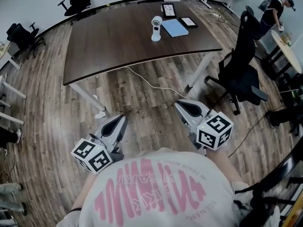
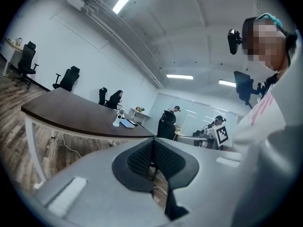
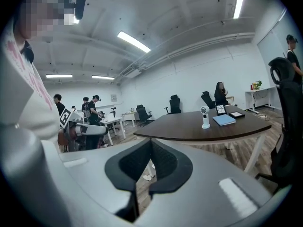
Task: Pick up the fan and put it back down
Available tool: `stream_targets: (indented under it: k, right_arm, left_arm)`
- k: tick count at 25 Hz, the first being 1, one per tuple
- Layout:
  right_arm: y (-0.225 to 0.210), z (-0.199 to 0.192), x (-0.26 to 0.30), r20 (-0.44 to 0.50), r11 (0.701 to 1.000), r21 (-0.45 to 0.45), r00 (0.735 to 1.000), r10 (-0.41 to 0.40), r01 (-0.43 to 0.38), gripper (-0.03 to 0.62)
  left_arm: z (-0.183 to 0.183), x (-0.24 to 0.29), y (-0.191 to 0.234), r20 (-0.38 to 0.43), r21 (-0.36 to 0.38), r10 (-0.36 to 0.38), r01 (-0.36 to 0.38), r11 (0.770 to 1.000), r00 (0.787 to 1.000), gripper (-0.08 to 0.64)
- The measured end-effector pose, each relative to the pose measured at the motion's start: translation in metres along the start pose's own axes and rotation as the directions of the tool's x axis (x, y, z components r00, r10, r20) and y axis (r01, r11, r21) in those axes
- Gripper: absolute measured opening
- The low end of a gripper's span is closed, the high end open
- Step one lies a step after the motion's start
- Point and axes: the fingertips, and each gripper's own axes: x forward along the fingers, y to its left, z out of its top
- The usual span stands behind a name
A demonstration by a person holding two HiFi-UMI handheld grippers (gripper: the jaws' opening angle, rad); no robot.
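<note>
Worktop: dark, curved, well ahead of me across the wood floor.

Left gripper, right gripper: both held low in front of my chest. Jaws are together on each, with nothing between them. Neither is near the worktop.

Blue notebook: lies flat, just beside the fan.

Fan: small, white, standing upright on its base toward the worktop's far side.

Judgement: light, rigid plastic, smooth and probably a little slippery. The round head on a narrower stem looks top-heavy and easy to tip. Best hold is the stem below the head, jaws level, moderate squeeze, keeping off the grille. The jaws must part first.
</note>
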Motion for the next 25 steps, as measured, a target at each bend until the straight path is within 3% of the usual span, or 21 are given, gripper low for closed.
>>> stream_targets:
  k: [5,11,25]
  right_arm:
    - [-0.002,-0.005,0.001,-0.013,1.0,0.003,1.0,0.004,-0.004,0.006]
    - [-0.011,-0.016,-0.001,-0.017,0.999,0.034,1.0,-0.011,0.012,0.006]
    - [-0.066,0.016,0.047,-0.042,0.996,-0.011,0.995,0.086,-0.086,0.006]
  left_arm:
    - [0.005,0.003,0.012,-0.002,-0.027,0.029,-0.029,0.999,1.0,0.02]
    - [-0.005,0.012,0.009,-0.014,-0.033,0.004,-0.004,0.999,1.0,0.02]
    - [0.017,0.05,0.046,0.056,-0.08,0.132,-0.127,0.989,0.99,0.02]
